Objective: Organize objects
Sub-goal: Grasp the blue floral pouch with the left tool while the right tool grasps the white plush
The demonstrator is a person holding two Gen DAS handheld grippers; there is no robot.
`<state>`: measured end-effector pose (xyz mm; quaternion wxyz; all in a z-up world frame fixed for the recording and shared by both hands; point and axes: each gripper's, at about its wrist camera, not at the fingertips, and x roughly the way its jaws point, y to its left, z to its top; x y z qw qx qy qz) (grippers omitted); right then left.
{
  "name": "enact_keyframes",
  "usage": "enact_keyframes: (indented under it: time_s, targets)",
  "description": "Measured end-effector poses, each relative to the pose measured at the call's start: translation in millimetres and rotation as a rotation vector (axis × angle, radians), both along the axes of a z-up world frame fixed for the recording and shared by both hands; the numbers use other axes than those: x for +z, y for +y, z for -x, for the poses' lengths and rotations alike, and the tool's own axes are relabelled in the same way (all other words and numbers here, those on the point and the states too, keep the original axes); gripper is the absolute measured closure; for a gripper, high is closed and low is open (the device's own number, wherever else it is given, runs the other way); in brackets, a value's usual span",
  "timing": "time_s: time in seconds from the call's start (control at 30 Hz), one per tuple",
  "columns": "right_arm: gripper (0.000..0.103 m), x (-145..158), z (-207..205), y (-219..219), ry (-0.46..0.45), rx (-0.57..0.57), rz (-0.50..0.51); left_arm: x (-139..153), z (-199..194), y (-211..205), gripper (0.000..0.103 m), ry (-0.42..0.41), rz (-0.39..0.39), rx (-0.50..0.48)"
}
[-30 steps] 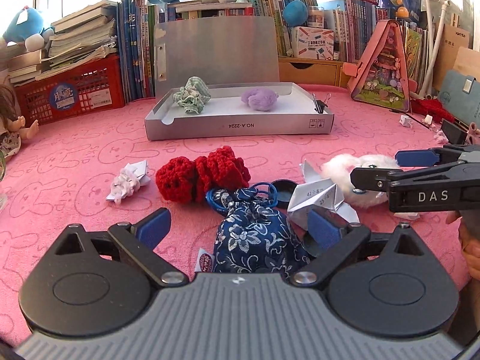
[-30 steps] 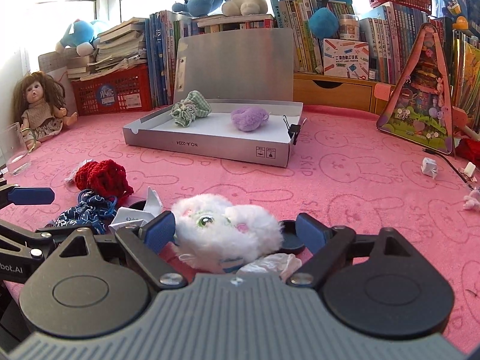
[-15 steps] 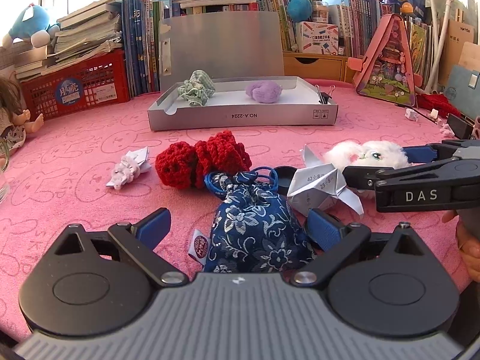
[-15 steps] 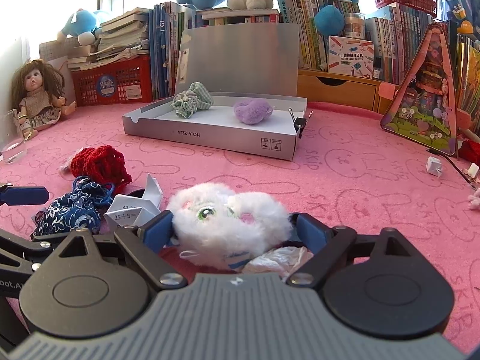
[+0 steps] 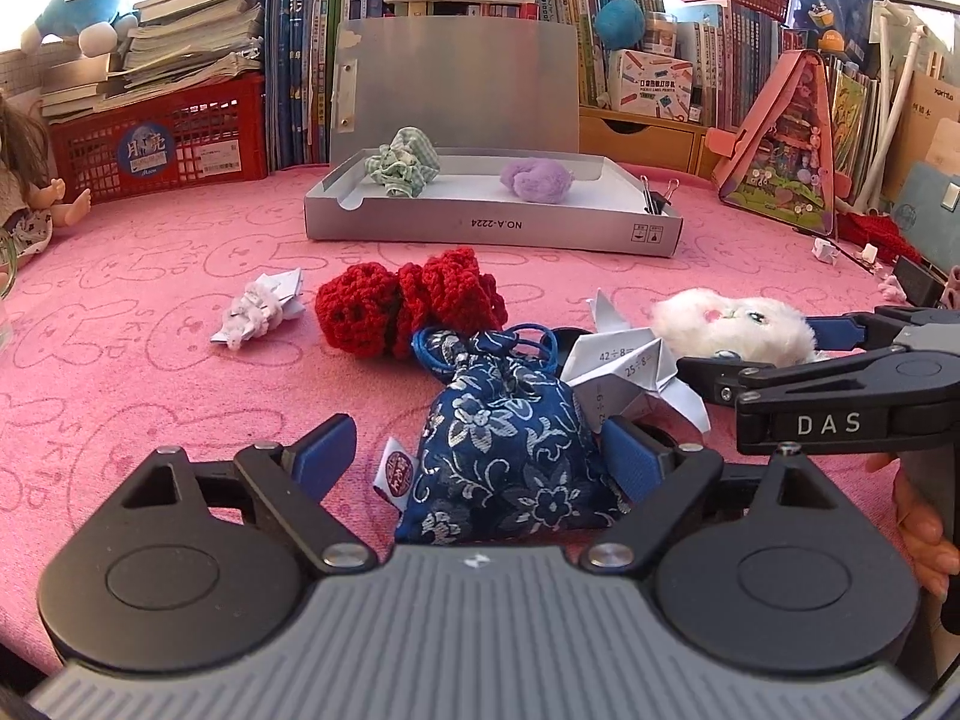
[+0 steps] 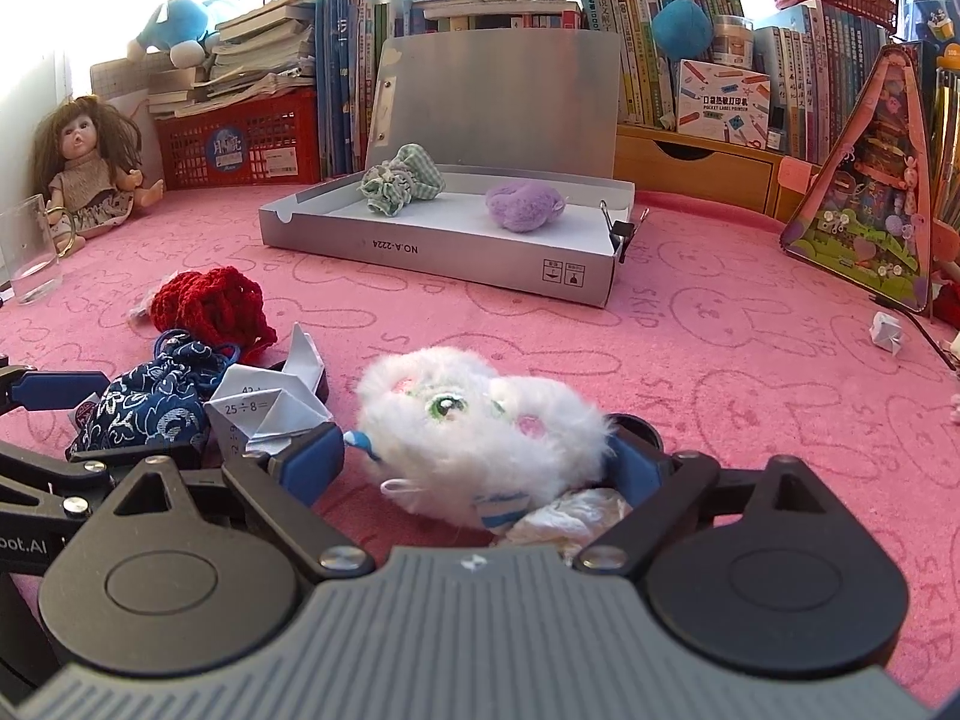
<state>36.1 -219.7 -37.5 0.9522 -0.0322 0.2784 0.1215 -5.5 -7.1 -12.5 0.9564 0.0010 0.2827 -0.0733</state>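
Observation:
A blue floral pouch (image 5: 510,450) lies on the pink cloth between the fingers of my left gripper (image 5: 474,456). Its jaws are closing: the right pad touches the pouch, the left pad stands off it. My right gripper (image 6: 471,459) is open around a white fluffy plush (image 6: 480,420) that rests on the cloth. Between the two lies a folded paper with sums (image 5: 630,372). A red crochet piece (image 5: 408,306) sits just beyond the pouch. The grey box (image 5: 480,228) further back holds a green checked scrunchie (image 5: 402,171) and a purple plush (image 5: 537,180).
A small crumpled paper (image 5: 258,312) lies left of the red crochet. A glass (image 6: 27,252) and a doll (image 6: 84,168) stand at the far left. A red basket (image 5: 162,144), books and a pink toy house (image 6: 870,210) line the back. A hand (image 5: 918,516) shows at right.
My left gripper's fingers have drawn closer together around the blue pouch. The right gripper stays around the white plush at the same width.

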Motion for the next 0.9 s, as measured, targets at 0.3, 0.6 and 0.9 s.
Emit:
enact_keyframes:
  time_s: [0.3,0.6,0.9]
  targets:
    - [0.007,0.6,0.6,3.6,-0.004,0.008,0.030,4.3,1.1,0.7,0.014,-0.001,-0.003,0.028]
    - [0.007,0.8,-0.2,2.6,0.000,0.010,0.025,-2.0,-1.3,-12.7,0.032,0.003,-0.029,-0.032]
    - [0.025,1.8,3.0,0.6,-0.026,-0.013,0.020,5.4,5.3,-13.6,0.046,-0.021,-0.054,-0.041]
